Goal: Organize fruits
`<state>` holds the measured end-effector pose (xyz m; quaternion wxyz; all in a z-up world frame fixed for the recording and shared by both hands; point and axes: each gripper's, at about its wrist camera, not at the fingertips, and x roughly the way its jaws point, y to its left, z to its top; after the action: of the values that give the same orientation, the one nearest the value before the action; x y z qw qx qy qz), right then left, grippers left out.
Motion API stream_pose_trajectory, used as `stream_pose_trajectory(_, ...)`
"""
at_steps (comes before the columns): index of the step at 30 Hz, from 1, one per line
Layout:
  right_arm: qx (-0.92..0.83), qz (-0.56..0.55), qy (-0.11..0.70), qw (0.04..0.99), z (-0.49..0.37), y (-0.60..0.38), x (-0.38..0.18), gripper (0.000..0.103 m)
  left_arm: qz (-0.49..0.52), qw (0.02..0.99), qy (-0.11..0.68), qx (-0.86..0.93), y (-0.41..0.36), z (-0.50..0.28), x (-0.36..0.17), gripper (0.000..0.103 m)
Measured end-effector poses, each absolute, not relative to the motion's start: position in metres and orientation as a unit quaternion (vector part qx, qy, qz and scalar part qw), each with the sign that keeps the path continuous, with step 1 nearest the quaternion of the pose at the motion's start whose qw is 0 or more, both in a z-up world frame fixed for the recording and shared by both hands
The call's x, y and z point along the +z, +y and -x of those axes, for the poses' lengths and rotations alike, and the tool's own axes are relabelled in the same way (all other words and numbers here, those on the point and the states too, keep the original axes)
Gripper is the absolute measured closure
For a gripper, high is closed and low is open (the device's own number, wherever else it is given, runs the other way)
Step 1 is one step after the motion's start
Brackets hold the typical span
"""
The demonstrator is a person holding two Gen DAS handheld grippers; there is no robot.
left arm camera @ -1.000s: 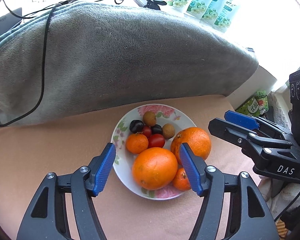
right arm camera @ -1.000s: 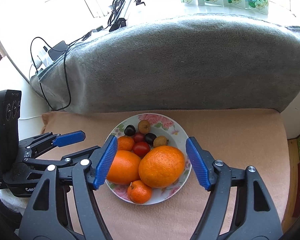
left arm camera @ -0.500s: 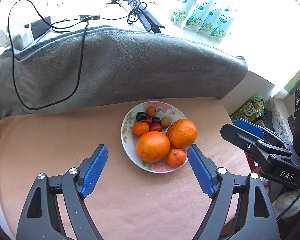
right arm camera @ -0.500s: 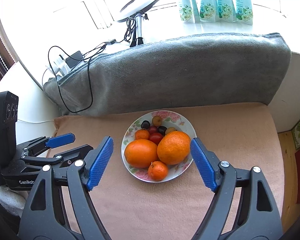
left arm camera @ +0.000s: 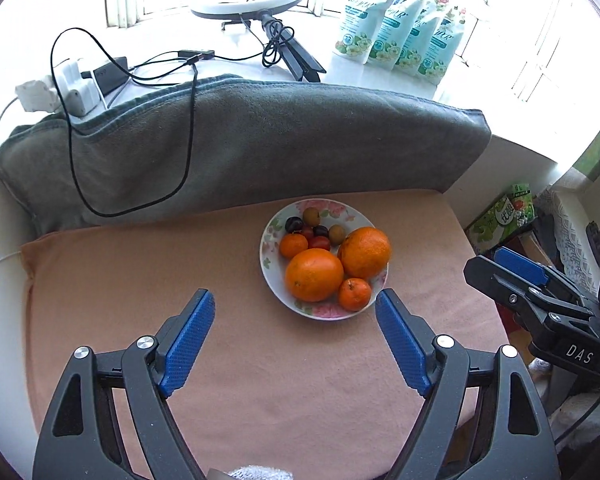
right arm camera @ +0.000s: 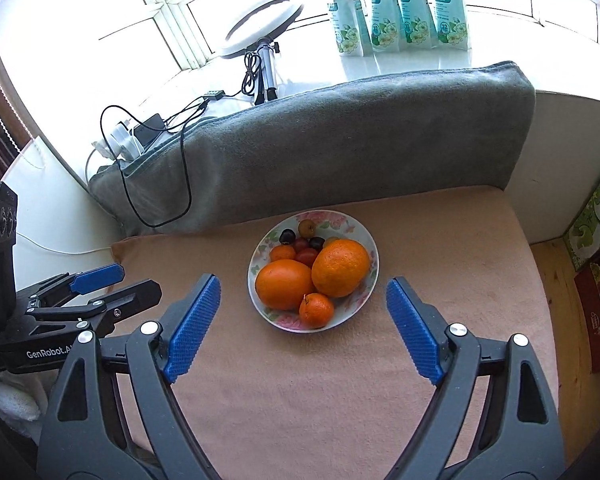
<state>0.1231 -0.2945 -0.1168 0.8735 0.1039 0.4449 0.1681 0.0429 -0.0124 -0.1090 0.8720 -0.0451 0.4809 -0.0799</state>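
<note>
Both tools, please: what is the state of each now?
Left tool: open, holding nothing.
Right tool: jaws opening, holding nothing.

Peach-blanketed surface (left arm camera: 260, 380); floral plate (left arm camera: 269, 248) of fruit on it.

Sunlit window (right arm camera: 148, 12) (overexposed) behind grey blanket (right arm camera: 340, 148), peach cushion (right arm camera: 300, 400).
</note>
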Motion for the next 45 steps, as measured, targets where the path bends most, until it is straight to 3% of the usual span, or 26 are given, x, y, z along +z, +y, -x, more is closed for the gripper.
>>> stream_pose_trajectory(45, 0.167, -0.118, 0.444, 0.873, -0.111, -0.292, -0.109, 0.015, 0.045, 0.878, 0.469, -0.09, -0.016, -0.022, -0.085, 0.02)
